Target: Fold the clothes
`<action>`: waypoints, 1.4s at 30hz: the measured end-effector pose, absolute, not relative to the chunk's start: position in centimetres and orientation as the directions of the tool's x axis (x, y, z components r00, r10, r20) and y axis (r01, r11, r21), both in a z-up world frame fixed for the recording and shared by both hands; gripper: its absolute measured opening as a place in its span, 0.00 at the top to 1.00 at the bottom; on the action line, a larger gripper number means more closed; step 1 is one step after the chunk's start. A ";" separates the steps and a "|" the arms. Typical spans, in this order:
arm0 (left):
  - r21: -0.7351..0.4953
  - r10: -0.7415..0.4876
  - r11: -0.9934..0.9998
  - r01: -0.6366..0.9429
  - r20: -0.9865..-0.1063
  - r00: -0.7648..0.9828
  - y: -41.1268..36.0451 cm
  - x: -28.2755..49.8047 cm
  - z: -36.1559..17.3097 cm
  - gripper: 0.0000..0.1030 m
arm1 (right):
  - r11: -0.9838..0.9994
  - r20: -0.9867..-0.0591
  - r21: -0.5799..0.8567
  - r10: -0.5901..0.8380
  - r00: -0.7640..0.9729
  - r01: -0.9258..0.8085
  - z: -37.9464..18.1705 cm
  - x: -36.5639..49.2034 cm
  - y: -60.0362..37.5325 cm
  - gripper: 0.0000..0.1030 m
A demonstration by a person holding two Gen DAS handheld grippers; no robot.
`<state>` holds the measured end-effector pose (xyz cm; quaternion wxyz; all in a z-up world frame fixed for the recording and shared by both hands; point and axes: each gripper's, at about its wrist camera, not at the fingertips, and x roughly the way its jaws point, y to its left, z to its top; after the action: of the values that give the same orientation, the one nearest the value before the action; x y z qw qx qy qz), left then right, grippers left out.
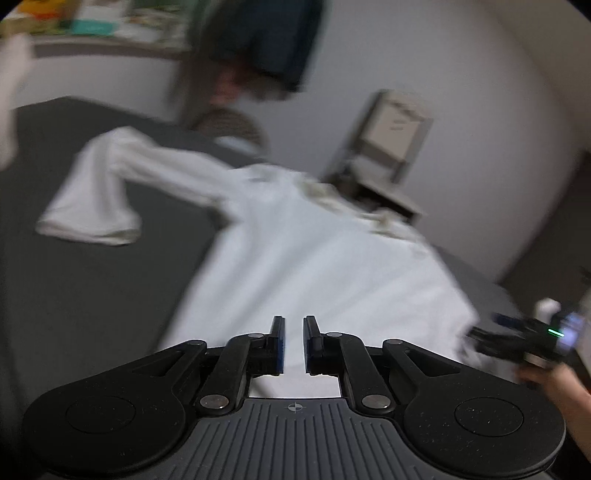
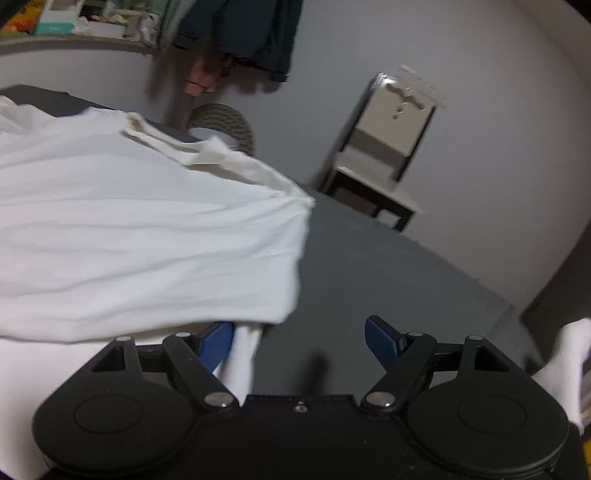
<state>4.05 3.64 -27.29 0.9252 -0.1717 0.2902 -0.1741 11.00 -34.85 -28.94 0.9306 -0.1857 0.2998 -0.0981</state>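
Note:
A white long-sleeved shirt (image 1: 314, 258) lies spread on a dark grey bed (image 1: 92, 295), one sleeve (image 1: 103, 192) stretched out to the left. My left gripper (image 1: 294, 343) hovers over the shirt's near hem. Its jaws are a narrow gap apart, with only white cloth showing through. In the right wrist view the shirt (image 2: 147, 229) fills the left half. My right gripper (image 2: 299, 332) stands wide open at the shirt's right edge, its left finger (image 2: 218, 339) tucked against a hanging fold. The right gripper (image 1: 517, 339) also shows in the left wrist view, held by a hand.
A light chair (image 2: 388, 147) stands against the wall beyond the bed (image 2: 369, 266). Dark clothes (image 2: 251, 33) hang above a round woven item (image 2: 225, 122). A cluttered shelf (image 2: 74, 22) runs along the top left. Another white cloth (image 2: 565, 362) sits at the right edge.

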 end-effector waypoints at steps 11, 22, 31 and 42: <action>-0.311 -0.405 0.914 0.262 -0.634 0.659 -1.2 6.0 -30.3 0.82 | 0.915 -0.506 -0.331 -0.380 0.774 0.232 -29.1 11.4 -38.9 0.24; -0.311 -0.388 0.920 0.240 -0.630 0.672 -0.7 5.4 -30.7 0.82 | 0.883 -0.453 -0.462 -0.313 0.835 0.080 -29.8 12.5 -35.2 0.18; -0.330 -0.393 0.916 0.227 -0.627 0.673 -0.3 5.4 -30.9 0.82 | 0.883 -0.453 -0.402 -0.422 0.786 0.242 -30.2 13.7 -38.8 0.11; -0.317 -0.392 0.918 0.239 -0.630 0.670 -0.4 5.7 -30.8 0.82 | 0.849 -0.484 -0.478 -0.467 0.740 0.223 -29.7 11.3 -39.2 0.09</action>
<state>5.67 -0.40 -30.80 0.9078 -0.1042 0.3670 -0.1739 11.27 -39.18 -29.69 0.9113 -0.1987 0.3069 -0.1895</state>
